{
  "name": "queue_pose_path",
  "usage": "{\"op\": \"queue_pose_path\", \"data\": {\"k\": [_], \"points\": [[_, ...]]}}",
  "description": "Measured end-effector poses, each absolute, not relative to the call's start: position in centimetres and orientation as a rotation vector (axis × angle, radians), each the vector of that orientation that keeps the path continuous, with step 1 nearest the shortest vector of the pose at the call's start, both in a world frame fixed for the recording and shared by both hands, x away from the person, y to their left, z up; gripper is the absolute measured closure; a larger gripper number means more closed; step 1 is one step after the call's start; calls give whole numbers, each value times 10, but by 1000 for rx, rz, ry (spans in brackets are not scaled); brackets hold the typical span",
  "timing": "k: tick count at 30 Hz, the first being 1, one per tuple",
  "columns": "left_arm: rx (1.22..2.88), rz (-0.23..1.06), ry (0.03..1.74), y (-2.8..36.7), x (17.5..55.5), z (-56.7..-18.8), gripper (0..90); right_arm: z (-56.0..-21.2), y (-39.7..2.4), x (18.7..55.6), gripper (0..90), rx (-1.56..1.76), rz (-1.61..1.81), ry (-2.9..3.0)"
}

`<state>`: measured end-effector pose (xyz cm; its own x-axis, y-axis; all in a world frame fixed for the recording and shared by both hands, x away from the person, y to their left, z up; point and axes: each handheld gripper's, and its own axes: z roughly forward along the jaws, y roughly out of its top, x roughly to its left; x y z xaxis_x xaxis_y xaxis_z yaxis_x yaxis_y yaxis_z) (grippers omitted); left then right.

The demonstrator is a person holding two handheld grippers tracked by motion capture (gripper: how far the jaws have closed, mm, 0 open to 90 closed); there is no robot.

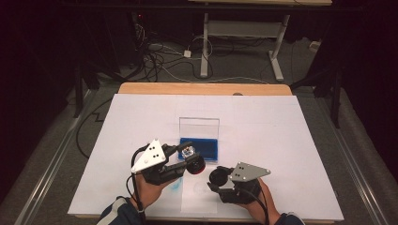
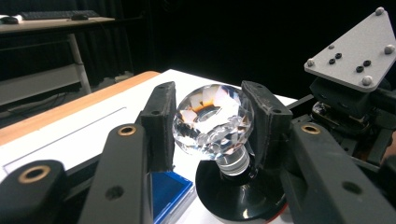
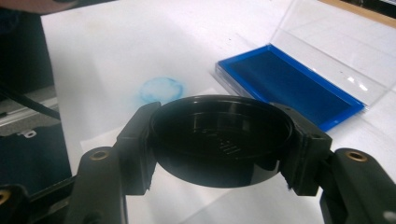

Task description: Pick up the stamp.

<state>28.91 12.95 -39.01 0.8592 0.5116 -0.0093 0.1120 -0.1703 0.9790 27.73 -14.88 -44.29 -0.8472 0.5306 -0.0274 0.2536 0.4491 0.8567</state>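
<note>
My left gripper point(image 2: 210, 116) is shut on a clear faceted crystal knob point(image 2: 212, 126). The knob tops a stamp whose round black base point(image 2: 238, 196) hangs just above the table. In the high view the left gripper point(image 1: 187, 154) holds this stamp point(image 1: 195, 164) at the near edge of a blue ink pad point(image 1: 202, 149). My right gripper point(image 3: 223, 140) is shut on a round black cap point(image 3: 224, 135), hollow side up. The high view puts the right gripper point(image 1: 217, 180) and cap point(image 1: 218, 174) just right of the stamp, apart from it.
The blue ink pad point(image 3: 289, 84) lies in a clear case whose lid point(image 1: 199, 126) stands upright behind it. A blue ink smudge point(image 3: 161, 88) marks the white paper near me. The white sheet point(image 1: 281, 140) covers the table, and its wooden far edge point(image 1: 202, 88) shows.
</note>
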Motion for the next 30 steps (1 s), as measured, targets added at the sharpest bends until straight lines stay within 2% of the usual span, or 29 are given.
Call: {"op": "queue_pose_path", "data": {"k": [30], "points": [[1845, 482, 487, 169, 290, -404, 554, -424, -188, 280, 388, 669, 1327, 2293]]}}
